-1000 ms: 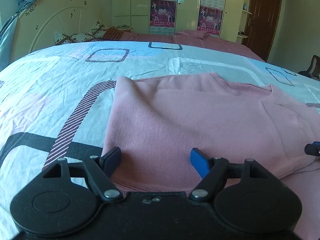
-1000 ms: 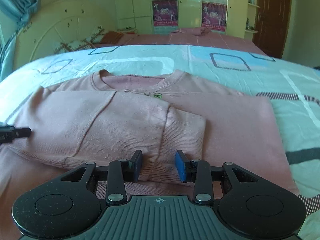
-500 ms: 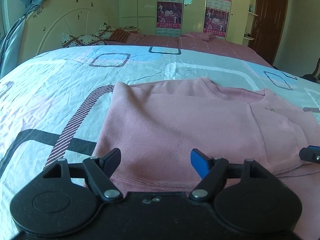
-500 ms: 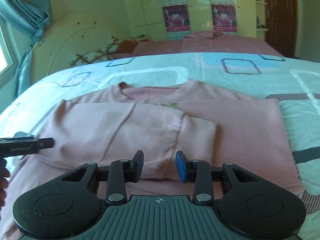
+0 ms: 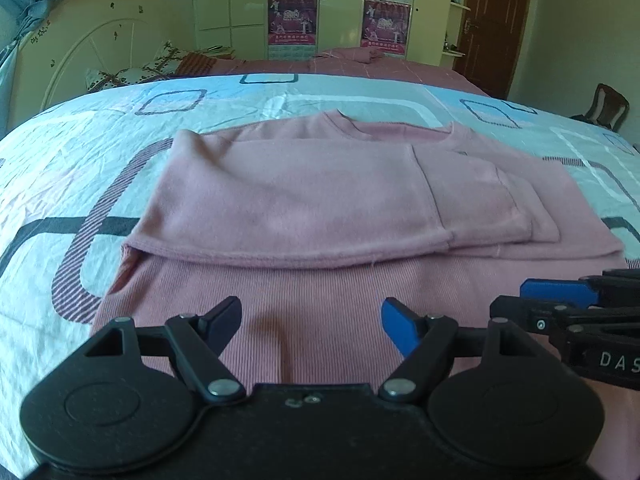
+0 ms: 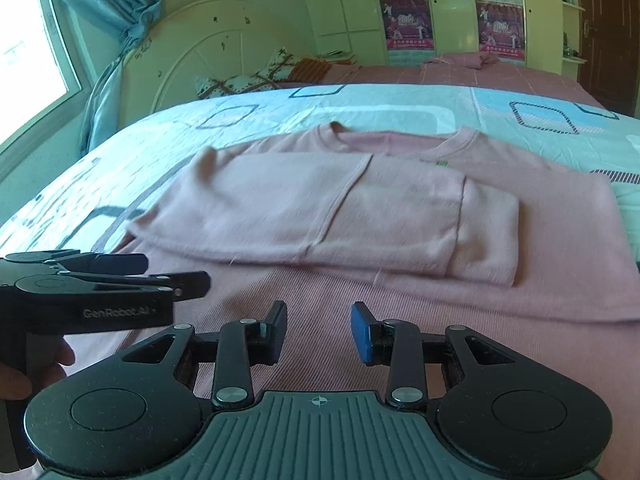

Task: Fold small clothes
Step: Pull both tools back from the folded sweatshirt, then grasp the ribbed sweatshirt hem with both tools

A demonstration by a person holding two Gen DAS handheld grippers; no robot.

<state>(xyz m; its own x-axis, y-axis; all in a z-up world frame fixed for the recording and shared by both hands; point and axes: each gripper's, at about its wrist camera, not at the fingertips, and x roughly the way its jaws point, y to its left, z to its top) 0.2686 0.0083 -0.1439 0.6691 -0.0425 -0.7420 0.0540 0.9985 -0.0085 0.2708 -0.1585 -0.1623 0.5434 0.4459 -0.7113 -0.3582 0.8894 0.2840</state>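
We see daylight from window point(image 6: 32, 60) at left, bright. Fisheye bends edges, corners vignetted dark. Sweater point(image 6: 360, 216) slightly motion-blurred in right view. Soft shadows.

Knit cloth on printed cotton bedding.
The pink sweater point(image 5: 304, 200) is matt, finely ribbed knit; the bedsheet point(image 5: 80, 168) smooth, creased cloth; the left gripper point(image 5: 311, 320) matt black plastic.

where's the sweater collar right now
The collar is at the far edge of the pink sweater on the bed, centre of both views, beyond the folded sleeves.
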